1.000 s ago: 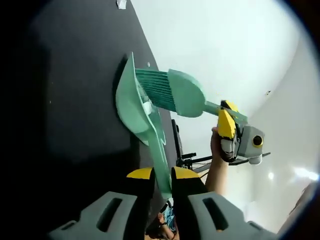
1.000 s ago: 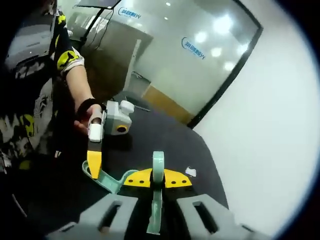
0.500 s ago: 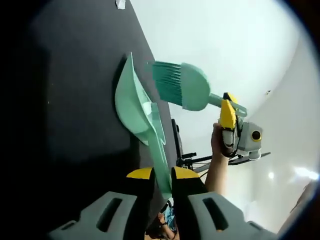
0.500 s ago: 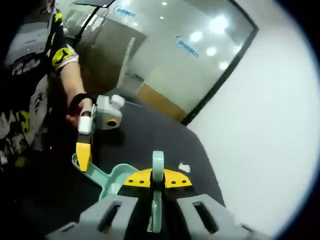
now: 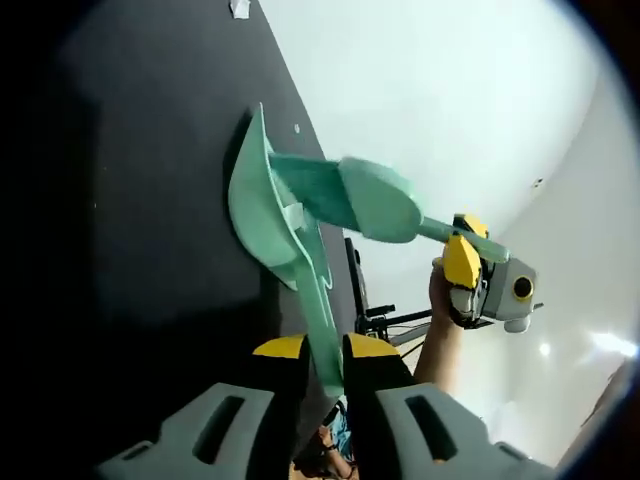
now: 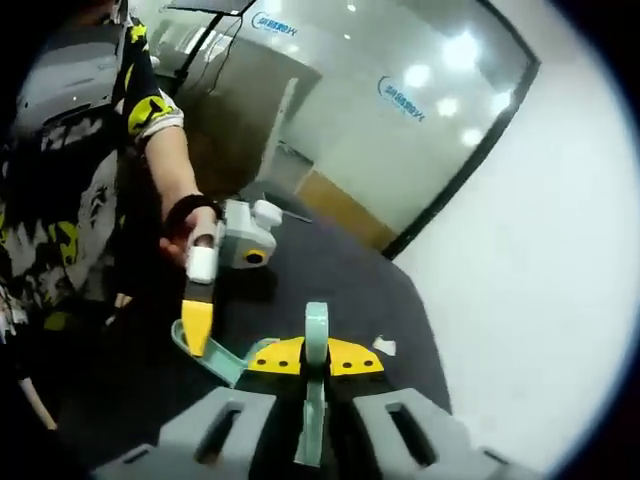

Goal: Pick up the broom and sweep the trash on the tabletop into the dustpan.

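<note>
Mint-green broom (image 5: 375,198) bristles sit inside the dustpan (image 5: 262,215) — seen from the left gripper (image 5: 322,352). Its fingers clamp the dustpan's handle. The right gripper (image 6: 316,362) grips the broom's handle — a white scrap (image 6: 384,346) lies on the tabletop (image 6: 330,275).

In the left gripper view we see the dustpan (image 5: 265,215) resting on the tabletop (image 5: 150,200), its handle running near between our left gripper (image 5: 325,352). The broom (image 5: 350,195) lies across the pan from the right, held at its far end by the right gripper (image 5: 465,265). A scrap of trash (image 5: 241,8) lies far off on the tabletop.
</note>
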`<state>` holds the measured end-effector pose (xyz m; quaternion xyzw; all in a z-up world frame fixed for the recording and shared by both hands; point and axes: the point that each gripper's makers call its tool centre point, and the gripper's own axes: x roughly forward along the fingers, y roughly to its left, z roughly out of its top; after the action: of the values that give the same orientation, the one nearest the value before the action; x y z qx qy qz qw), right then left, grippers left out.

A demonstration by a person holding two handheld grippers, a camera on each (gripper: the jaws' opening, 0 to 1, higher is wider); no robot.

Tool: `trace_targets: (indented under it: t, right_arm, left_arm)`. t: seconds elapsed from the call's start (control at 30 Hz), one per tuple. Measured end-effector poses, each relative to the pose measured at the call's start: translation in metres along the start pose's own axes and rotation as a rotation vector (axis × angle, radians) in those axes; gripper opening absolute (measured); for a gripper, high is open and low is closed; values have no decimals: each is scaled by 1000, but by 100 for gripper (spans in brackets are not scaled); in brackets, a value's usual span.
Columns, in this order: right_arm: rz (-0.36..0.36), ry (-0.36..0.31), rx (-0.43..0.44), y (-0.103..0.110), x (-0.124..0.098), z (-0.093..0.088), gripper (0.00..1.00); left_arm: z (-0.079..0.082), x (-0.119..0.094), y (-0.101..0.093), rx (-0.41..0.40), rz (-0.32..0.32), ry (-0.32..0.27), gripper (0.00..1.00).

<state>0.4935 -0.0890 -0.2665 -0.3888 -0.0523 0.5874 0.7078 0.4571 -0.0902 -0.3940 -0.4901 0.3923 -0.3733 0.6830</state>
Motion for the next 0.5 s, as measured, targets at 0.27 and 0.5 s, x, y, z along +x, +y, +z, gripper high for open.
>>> trace_targets:
  t: [0.27,0.5]
  right_arm:
    - [-374,98,10,-98,-51,-37,4]
    - [-416,197,126,-135,-49,-103,4]
  left_arm:
    - [-4,4,-3,-9,-8,12,12]
    - [-4,12,-5,-16,-10,12,12]
